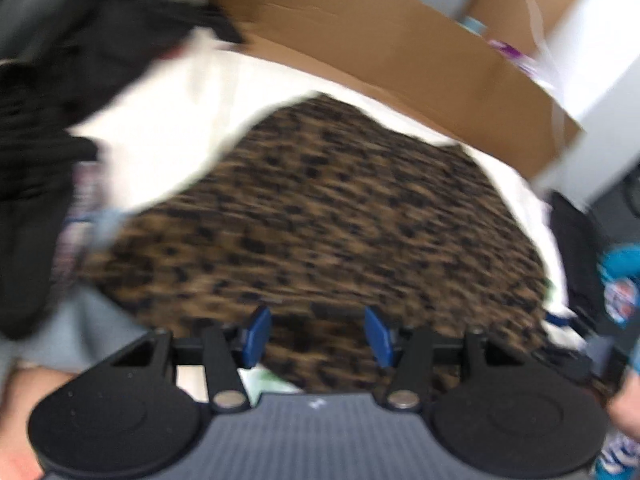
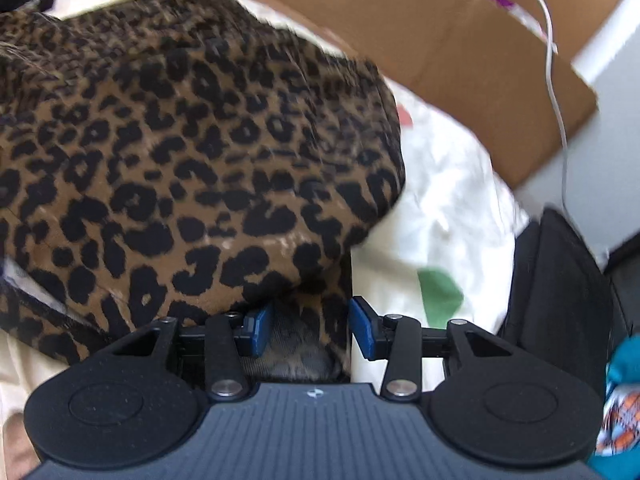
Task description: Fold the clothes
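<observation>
A leopard-print garment point(image 1: 328, 216) lies spread on a white sheet point(image 1: 168, 128), blurred by motion in the left wrist view. My left gripper point(image 1: 317, 336) hovers over its near edge, its blue fingers point(image 1: 256, 334) wide apart and nothing pinched between them. The same leopard garment point(image 2: 192, 152) bulges up in front of my right gripper point(image 2: 311, 330). A fold of the cloth, showing its paler underside, hangs into the gap between the right blue fingers point(image 2: 362, 330), which stand apart and are not pressed on it.
A cardboard box point(image 1: 400, 52) runs along the far side. Dark clothes point(image 1: 60, 100) are piled at the left. A black bag or seat point(image 2: 560, 292) and a teal item point(image 2: 622, 376) are at the right. A white cable point(image 2: 554, 80) hangs by the box. The sheet point(image 2: 440, 184) has green and red patches.
</observation>
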`<action>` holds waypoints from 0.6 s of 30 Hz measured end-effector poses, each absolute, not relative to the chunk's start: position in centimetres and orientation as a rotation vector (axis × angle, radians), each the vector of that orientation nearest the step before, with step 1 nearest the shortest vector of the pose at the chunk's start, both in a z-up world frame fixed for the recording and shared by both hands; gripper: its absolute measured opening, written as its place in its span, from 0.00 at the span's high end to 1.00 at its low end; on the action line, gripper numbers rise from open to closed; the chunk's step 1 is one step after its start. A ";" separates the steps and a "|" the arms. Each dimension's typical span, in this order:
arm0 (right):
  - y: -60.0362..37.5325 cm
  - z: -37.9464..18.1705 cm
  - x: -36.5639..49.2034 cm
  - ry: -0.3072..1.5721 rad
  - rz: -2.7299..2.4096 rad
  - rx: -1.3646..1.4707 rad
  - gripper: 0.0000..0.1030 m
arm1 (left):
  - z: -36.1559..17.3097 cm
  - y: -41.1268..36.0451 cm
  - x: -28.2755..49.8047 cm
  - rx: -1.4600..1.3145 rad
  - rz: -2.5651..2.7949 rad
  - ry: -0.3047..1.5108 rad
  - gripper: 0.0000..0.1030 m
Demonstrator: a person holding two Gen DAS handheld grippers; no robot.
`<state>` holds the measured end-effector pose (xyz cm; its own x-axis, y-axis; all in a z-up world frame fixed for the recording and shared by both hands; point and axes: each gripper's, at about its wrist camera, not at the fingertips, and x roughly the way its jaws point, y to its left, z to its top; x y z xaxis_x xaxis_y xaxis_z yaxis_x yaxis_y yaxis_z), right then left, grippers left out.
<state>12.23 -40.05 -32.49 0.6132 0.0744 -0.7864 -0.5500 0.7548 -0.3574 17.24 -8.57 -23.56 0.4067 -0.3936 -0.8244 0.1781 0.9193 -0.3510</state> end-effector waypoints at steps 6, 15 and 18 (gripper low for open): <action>-41.3 -31.1 12.6 0.805 0.352 -0.534 0.98 | -24.3 -17.0 16.5 -0.202 -0.647 1.140 0.29; -46.7 -29.5 12.3 0.797 0.173 -0.242 1.00 | -28.9 -26.8 14.4 0.133 -0.850 1.196 0.25; -48.6 -30.3 12.8 0.835 0.115 -0.177 1.00 | -30.3 -28.0 13.8 0.262 -0.862 1.185 0.32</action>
<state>12.81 -48.60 -30.35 0.6661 0.0319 -0.7452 -0.1706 0.9791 -0.1105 13.76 -27.99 -30.28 0.1105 -0.4487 -0.8868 0.7056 0.6638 -0.2480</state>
